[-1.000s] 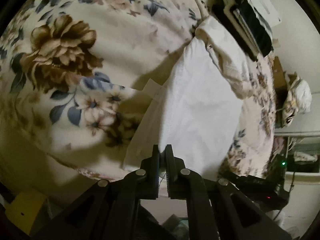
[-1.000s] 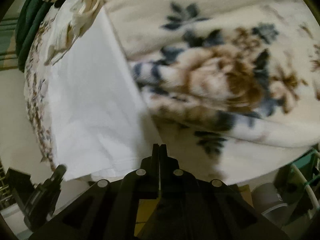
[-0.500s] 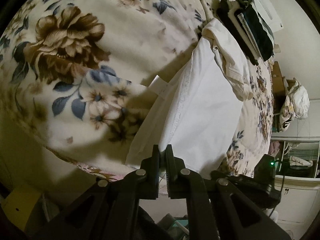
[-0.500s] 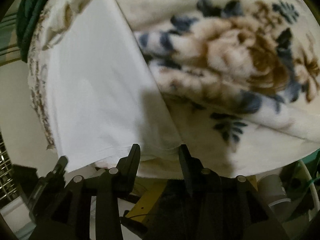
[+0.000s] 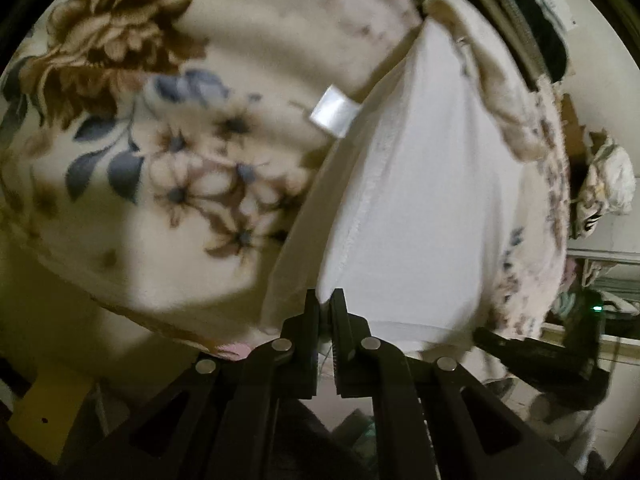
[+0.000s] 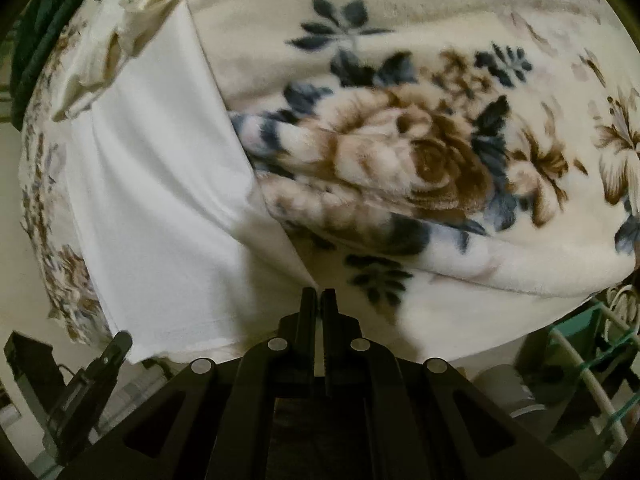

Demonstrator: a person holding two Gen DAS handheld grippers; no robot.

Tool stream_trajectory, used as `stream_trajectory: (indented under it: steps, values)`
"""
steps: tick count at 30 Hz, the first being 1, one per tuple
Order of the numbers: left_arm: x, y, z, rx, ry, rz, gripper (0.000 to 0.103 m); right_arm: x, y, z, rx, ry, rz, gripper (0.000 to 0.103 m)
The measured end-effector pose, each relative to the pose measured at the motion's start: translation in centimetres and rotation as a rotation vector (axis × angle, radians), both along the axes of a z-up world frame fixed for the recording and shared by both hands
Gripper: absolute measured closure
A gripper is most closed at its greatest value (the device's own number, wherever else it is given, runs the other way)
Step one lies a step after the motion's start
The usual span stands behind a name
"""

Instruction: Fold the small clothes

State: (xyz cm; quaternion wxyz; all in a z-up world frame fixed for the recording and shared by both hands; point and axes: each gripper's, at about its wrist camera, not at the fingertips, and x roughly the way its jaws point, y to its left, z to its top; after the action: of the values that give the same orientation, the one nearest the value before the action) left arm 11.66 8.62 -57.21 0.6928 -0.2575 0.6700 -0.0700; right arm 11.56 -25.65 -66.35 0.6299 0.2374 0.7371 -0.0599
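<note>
A white garment [image 5: 420, 200] lies stretched on a floral blanket [image 5: 160, 160], with a white label [image 5: 334, 114] sticking out at its left edge. My left gripper [image 5: 325, 300] is shut on the garment's near left corner. In the right wrist view the same white garment [image 6: 160, 200] lies at the left. My right gripper [image 6: 318, 298] is shut on its near right corner. The left gripper [image 6: 116, 344] shows at that view's lower left, at the garment's other corner.
A cream crumpled garment [image 5: 492, 92] lies at the far end of the white one. A dark folded stack [image 5: 532, 32] sits beyond it. The blanket's front edge drops off just before the grippers. A green wire rack [image 6: 592, 360] stands low on the right.
My right gripper was open half a second ago and has shut on the garment's near right corner. The left gripper stays shut on its corner, and the garment looks pulled tauter.
</note>
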Motion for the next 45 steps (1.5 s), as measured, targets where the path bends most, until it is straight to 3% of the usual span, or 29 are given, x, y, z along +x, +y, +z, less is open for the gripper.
stream_trajectory:
  steps: [4, 8, 12, 13, 19, 23, 24, 26, 27, 29, 31, 32, 39, 45]
  values:
    - [0.2, -0.2, -1.5, 0.0, 0.024, -0.035, 0.099, -0.4, 1.7, -1.3, -0.005, 0.021, 0.026, 0.1]
    - [0.2, 0.8, -0.4, -0.058, 0.032, -0.037, 0.092, 0.4, 1.6, -1.8, 0.057, 0.039, 0.04, 0.097]
    - [-0.3, 3.2, 0.9, -0.078, 0.01, -0.005, 0.061, 0.6, 0.3, -1.1, 0.143, 0.006, 0.016, 0.065]
    - [-0.3, 3.6, 0.7, -0.084, 0.009, 0.001, 0.059, 0.6, 0.1, -1.1, 0.151, -0.001, 0.018, 0.059]
    - [0.4, 3.3, -3.1, -0.171, 0.074, 0.014, 0.058, 0.6, -1.7, -2.4, 0.268, 0.003, -0.037, 0.058]
    - [0.8, 1.8, -2.3, -0.124, 0.022, -0.034, 0.058, 0.8, -1.7, -3.8, 0.326, -0.006, -0.06, 0.053]
    - [0.8, 1.3, -1.9, -0.104, 0.004, -0.049, 0.066, 0.8, -1.7, -3.8, 0.328, -0.012, -0.061, 0.053]
    - [0.7, 0.8, -1.5, -0.077, -0.003, -0.079, 0.099, 0.9, -1.8, -3.5, 0.33, -0.02, -0.057, 0.053]
    - [0.6, 0.6, -1.3, -0.083, -0.005, -0.09, 0.099, 1.0, -1.8, -3.3, 0.33, -0.026, -0.052, 0.054]
    - [0.4, 0.4, -0.8, -0.059, -0.016, -0.092, 0.099, 0.8, -1.1, -3.2, 0.335, -0.027, -0.044, 0.069]
    - [0.2, 0.6, -0.3, -0.05, -0.018, -0.079, 0.099, 0.4, -0.3, -3.1, 0.34, -0.025, -0.037, 0.093]
    - [0.2, 0.5, -0.1, -0.051, -0.016, -0.067, 0.099, 0.4, -0.1, -2.8, 0.342, -0.034, -0.036, 0.096]
    - [0.1, 1.9, 3.0, -0.128, -0.008, 0.035, 0.099, 0.6, -0.7, 0.8, 0.452, -0.091, -0.093, 0.099]
    - [2.3, 3.0, 7.3, -0.2, -0.064, 0.099, 0.099, 2.6, -2.1, 5.1, 0.538, -0.173, -0.161, 0.099]
